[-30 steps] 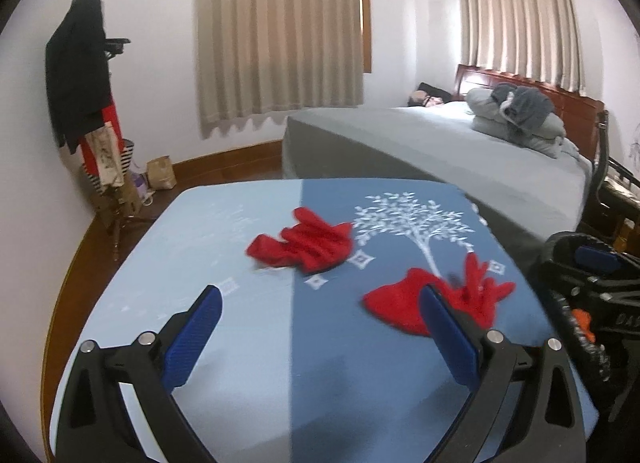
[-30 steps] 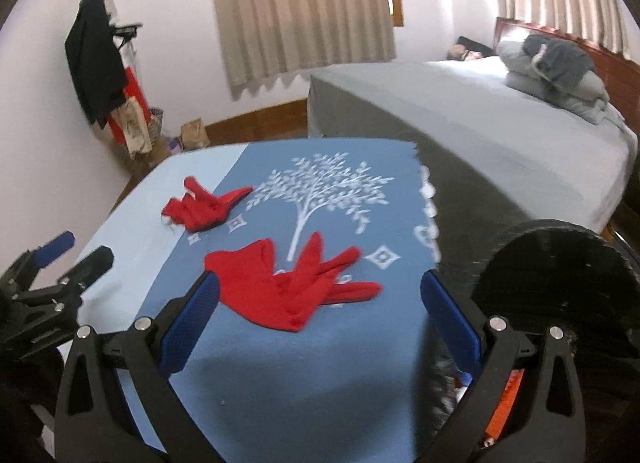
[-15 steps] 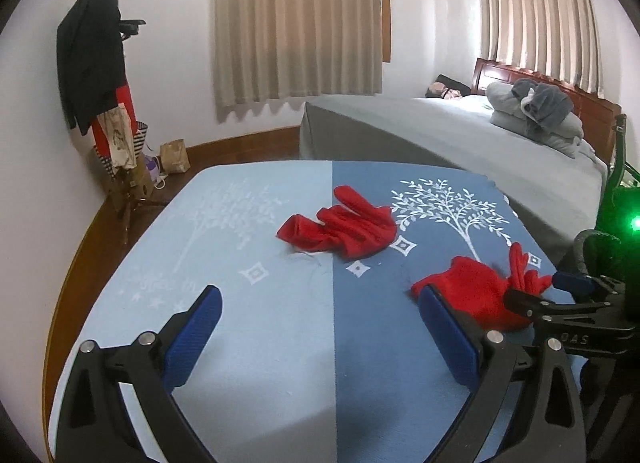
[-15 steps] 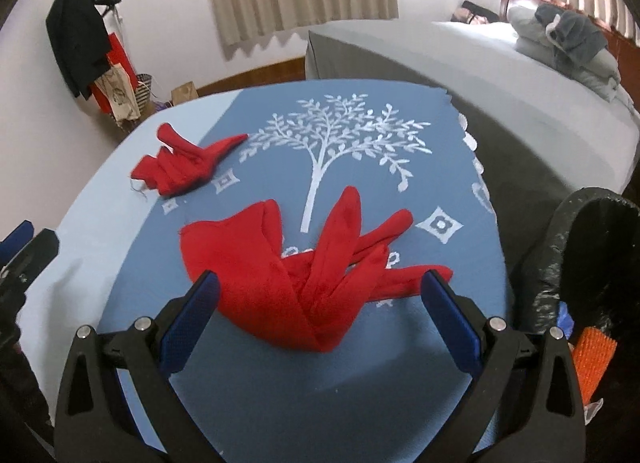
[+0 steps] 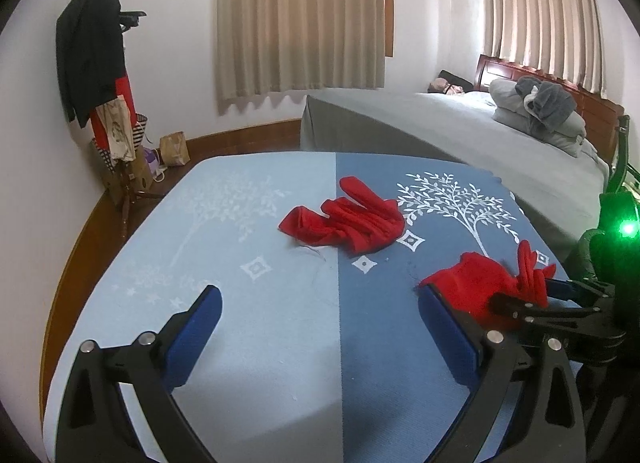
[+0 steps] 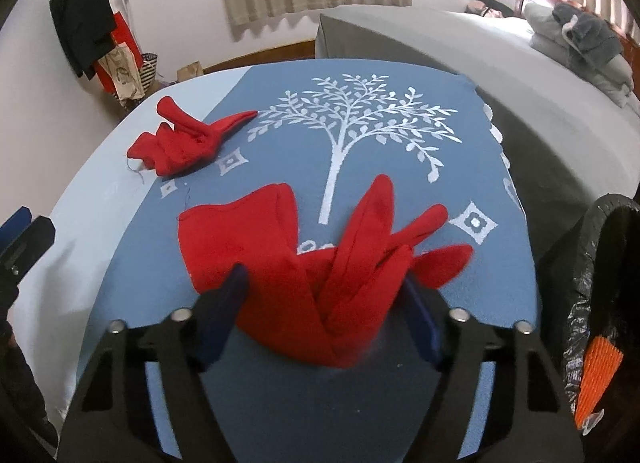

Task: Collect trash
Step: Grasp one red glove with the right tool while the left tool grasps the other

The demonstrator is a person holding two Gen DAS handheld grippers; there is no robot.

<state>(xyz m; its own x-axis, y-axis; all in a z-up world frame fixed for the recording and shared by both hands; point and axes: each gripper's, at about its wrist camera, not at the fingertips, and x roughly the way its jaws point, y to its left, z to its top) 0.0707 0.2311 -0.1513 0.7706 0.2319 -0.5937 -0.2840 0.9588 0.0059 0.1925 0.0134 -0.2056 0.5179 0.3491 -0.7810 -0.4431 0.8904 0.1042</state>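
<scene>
coat rack (image 5: pixel 100 75): dark coat, left wall | bed (image 5: pixel 460 131): grey cover, folded bedding by headboard | curtains (image 5: pixel 300 15): beige, drawn | paper bag (image 5: pixel 175 148): on floor

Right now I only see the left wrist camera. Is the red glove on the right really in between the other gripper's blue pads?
Observer: Yes. In the right wrist view the near red glove sits between the right gripper's pads. Its jaws are closing and the cloth bunches up.
Operator: Where does trash go? I can't see a bin.
Observer: A black bin bag stands open just right of the table's edge.
Operator: Is anything in it?
Observer: Something orange and ribbed shows at its mouth. I cannot tell what it is.
</scene>
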